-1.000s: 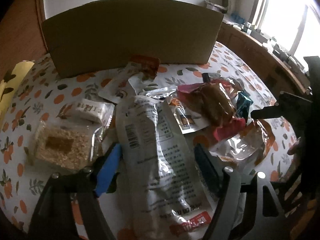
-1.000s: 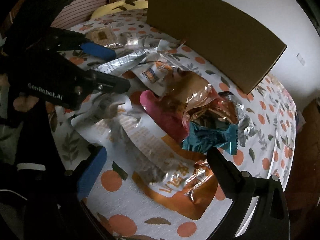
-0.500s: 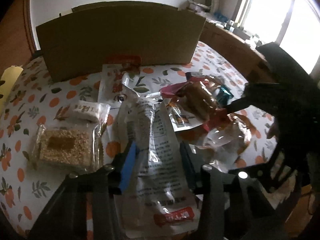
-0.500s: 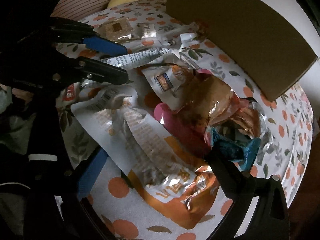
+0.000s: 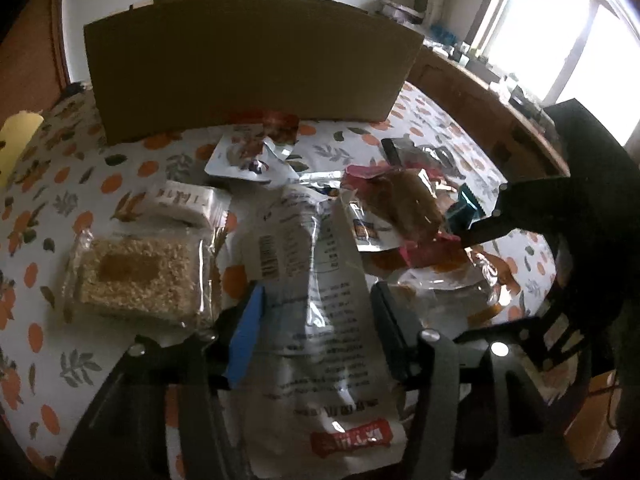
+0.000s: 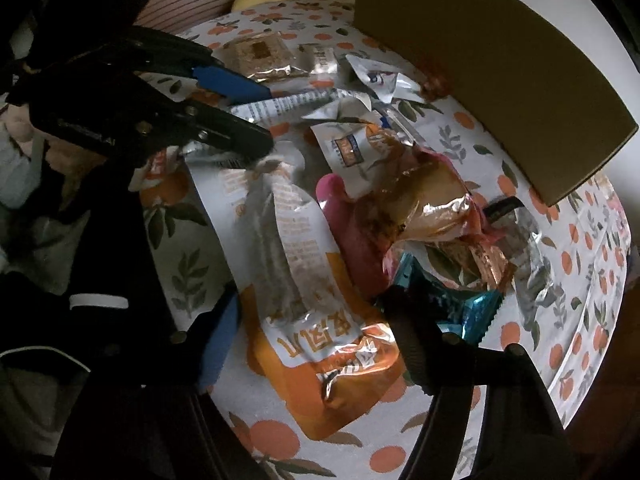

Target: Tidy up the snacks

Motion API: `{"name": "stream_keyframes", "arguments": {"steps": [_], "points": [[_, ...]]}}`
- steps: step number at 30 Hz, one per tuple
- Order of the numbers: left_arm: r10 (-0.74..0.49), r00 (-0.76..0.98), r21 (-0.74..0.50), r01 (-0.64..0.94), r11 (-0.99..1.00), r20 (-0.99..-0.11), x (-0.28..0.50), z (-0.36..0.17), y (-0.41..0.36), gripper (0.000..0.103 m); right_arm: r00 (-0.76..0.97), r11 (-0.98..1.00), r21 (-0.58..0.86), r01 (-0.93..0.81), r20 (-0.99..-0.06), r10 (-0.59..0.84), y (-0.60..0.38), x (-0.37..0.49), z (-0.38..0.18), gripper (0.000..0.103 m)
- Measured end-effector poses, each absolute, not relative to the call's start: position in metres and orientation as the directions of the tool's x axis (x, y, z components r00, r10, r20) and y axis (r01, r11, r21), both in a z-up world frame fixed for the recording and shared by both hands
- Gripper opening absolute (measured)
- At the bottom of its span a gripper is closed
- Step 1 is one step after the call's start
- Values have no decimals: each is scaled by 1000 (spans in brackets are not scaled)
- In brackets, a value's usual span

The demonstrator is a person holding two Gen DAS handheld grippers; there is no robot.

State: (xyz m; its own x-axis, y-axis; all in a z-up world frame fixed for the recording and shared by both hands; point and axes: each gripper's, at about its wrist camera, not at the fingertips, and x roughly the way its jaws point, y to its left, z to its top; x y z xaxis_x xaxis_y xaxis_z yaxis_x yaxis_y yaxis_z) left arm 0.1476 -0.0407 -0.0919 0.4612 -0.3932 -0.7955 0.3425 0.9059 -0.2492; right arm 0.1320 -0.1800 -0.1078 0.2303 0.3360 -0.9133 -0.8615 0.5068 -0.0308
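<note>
1. Since a second ago, your left tool [image 5: 316, 312] narrowed around the long white packet [image 5: 316, 304]; its jaws are now reopening, packet between them.
2. Your right tool [image 6: 316, 320] is closing astride the orange packet [image 6: 320, 344], not yet clamped.
3. Next, probably carry each toward the cardboard box [image 5: 248, 64] ahead.

The long white pouch [image 5: 316, 304] carries a barcode, blocks of small print too fine to read, and a red label with white characters that stay blurred. The orange-and-white pouch [image 6: 320, 320] bears large Chinese characters, seen upside down and not surely legible. A small white packet [image 5: 184, 202] shows brown characters, and a white sachet [image 6: 352, 148] a dark badge, both unreadable.
</note>
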Motion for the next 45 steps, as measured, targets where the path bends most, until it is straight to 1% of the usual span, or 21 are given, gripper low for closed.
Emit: {"name": "stream_keyframes", "arguments": {"steps": [1,3,6,7,9,11,13,15,17,18,19,21,22,24,26,28,30,33,36,38,45], "points": [[-394,462,-248,345,905,-794,147,-92,-41,54,244,516,-37,-856,-908,341,-178,133,-109,83],[-390,472,-231,360,904,-791,143,-91,-43,51,256,527,-28,-849,-895,365,-178,134,-111,86],[-398,475,-236,365,900,-785,142,-87,-45,43,270,548,-10,-837,-877,397,-174,138,-114,96],[-405,474,-242,368,898,-782,141,-85,-45,40,277,553,-10,-833,-873,402,-172,139,-114,97],[-419,465,-265,361,894,-780,142,-83,-40,40,277,558,-8,-830,-874,399,-166,139,-114,96],[-431,460,-280,361,889,-777,141,-82,-36,40,271,560,-8,-828,-881,388,-166,138,-112,91],[-429,462,-281,355,891,-776,139,-81,-32,40,261,564,-9,-826,-892,368,-170,135,-110,82],[-430,462,-285,352,892,-776,138,-82,-30,40,253,573,-5,-820,-900,354,-176,131,-109,77],[-430,463,-285,352,892,-775,137,-82,-30,40,252,580,-5,-815,-904,346,-181,126,-109,74],[-429,465,-283,351,892,-775,136,-82,-30,40,254,579,-8,-815,-904,344,-181,123,-108,68],[-428,466,-282,351,893,-775,136,-81,-30,39,262,579,-12,-816,-899,350,-180,118,-105,50],[-432,467,-284,355,891,-772,134,-80,-29,39,312,594,-71,-801,-897,313,-176,111,-104,46],[-437,465,-289,356,889,-770,133,-80,-28,38,315,597,-72,-799,-896,313,-175,108,-105,45],[-448,472,-301,356,885,-759,130,-77,-24,33,303,618,-27,-786,-887,348,-178,110,-102,43],[-449,485,-299,358,885,-750,127,-70,-21,27,298,627,15,-779,-871,391,-179,111,-96,41],[-446,487,-292,360,886,-751,126,-67,-19,27,294,633,45,-773,-859,420,-179,112,-91,38],[-454,482,-305,358,883,-749,128,-68,-16,27,287,640,70,-765,-853,436,-177,113,-89,37],[-456,476,-310,354,882,-752,130,-66,-13,28,285,649,100,-754,-841,460,-181,115,-86,36],[-463,455,-311,370,875,-761,130,-67,-12,30,284,663,147,-734,-820,497,-190,116,-79,33],[-450,446,-290,383,877,-774,130,-65,-15,32,287,677,186,-713,-803,522,-195,119,-73,30],[-412,443,-223,417,881,-796,130,-57,-19,29,309,707,228,-669,-780,544,-210,124,-66,28]]}}
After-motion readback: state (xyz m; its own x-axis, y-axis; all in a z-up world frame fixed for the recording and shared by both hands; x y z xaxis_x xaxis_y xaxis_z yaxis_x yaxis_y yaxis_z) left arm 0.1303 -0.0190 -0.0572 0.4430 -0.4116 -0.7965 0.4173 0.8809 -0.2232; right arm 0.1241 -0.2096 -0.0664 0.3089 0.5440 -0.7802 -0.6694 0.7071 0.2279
